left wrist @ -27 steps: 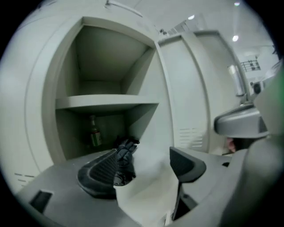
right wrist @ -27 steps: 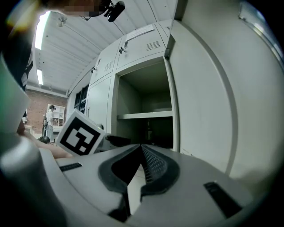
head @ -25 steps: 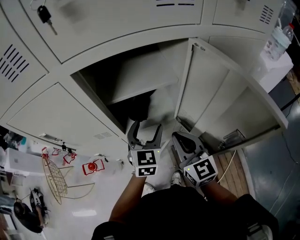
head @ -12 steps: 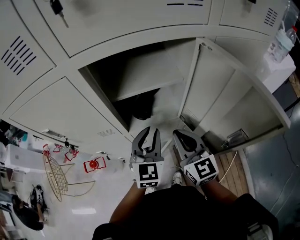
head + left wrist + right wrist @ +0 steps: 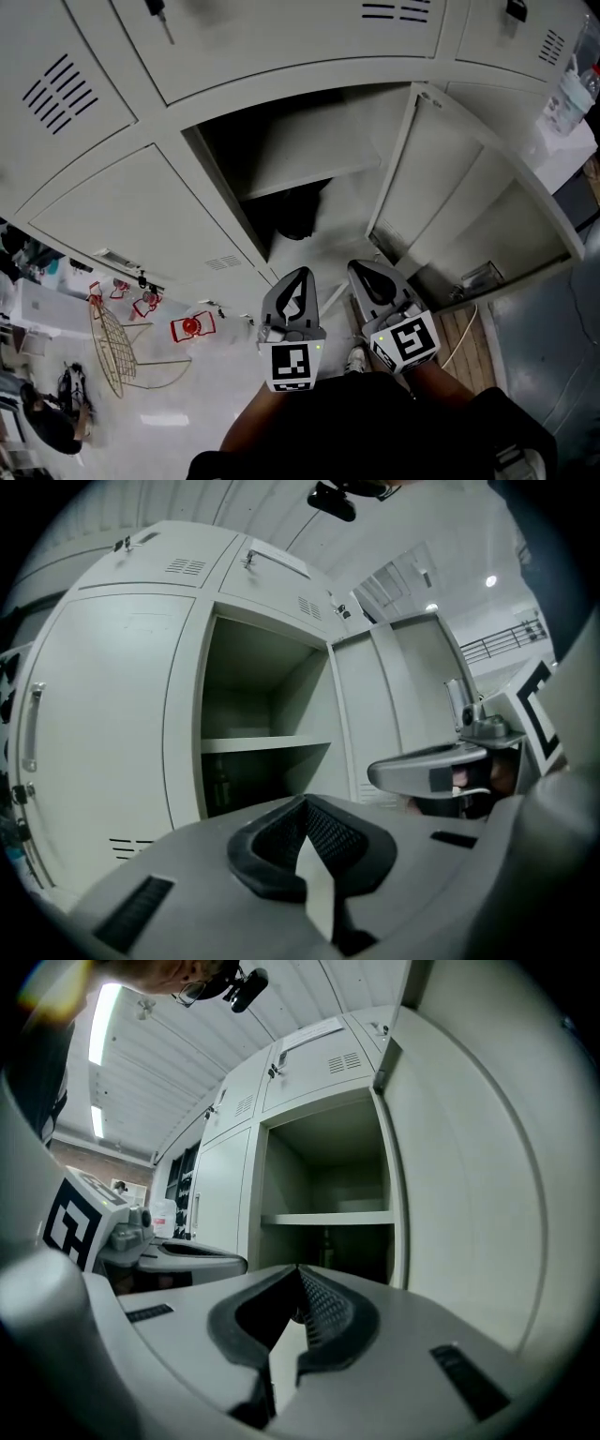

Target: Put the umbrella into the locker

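Left gripper point(image 5: 303, 274) and right gripper point(image 5: 359, 267) both clenched, empty (dark shape in locker point(image 5: 309, 141), likely the umbrella point(image 5: 295, 220)); best push door point(image 5: 469, 206) squarely.

Open locker point(image 5: 349, 117) — a dark umbrella point(image 5: 298, 214) rests below its shelf point(image 5: 300, 155).
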Demonstrator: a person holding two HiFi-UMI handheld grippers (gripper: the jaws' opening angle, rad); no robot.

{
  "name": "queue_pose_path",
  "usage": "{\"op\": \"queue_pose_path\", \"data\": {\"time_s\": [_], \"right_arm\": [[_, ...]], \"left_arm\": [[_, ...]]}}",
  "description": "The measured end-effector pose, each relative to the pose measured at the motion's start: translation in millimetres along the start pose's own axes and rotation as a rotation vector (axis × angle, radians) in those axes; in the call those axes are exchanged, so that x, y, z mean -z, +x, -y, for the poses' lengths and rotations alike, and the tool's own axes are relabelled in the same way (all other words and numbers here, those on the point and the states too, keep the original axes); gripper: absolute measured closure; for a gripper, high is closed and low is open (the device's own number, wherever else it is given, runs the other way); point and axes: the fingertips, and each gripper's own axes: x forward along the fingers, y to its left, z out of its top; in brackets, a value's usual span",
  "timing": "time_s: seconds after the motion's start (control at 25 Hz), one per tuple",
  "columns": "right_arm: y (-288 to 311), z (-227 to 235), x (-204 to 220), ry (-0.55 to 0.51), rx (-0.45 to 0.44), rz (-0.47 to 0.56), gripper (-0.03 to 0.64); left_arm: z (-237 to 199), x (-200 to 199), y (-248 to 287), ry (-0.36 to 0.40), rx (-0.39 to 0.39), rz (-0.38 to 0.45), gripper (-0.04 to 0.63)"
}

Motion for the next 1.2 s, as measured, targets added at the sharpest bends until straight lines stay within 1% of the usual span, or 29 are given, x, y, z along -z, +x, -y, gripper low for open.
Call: {"op": "queue_pose_path", "data": {"time_s": [0.32,0.64,0.8,1.2], "right_arm": [[6,-16,-10,-0.041,-0.020,0.017,0.618],[12,-27,-8,-0.051,-0.036,0.021,0.618],[12,-30,-13,-0.058,-0.035,0.029,0.618],[15,-29,-10,-0.052,-0.031,0.023,0.618]], "left_arm": [[-8,5,-21,-0.077,0.018,0.002,0.595],[-11,4,-26,-0.084,0.038,-0.006,0.595],[-12,4,-27,-0.092,0.032,0.001,0.595],[-12,3,-26,-0.076,0.031,0.002,0.595]]}}
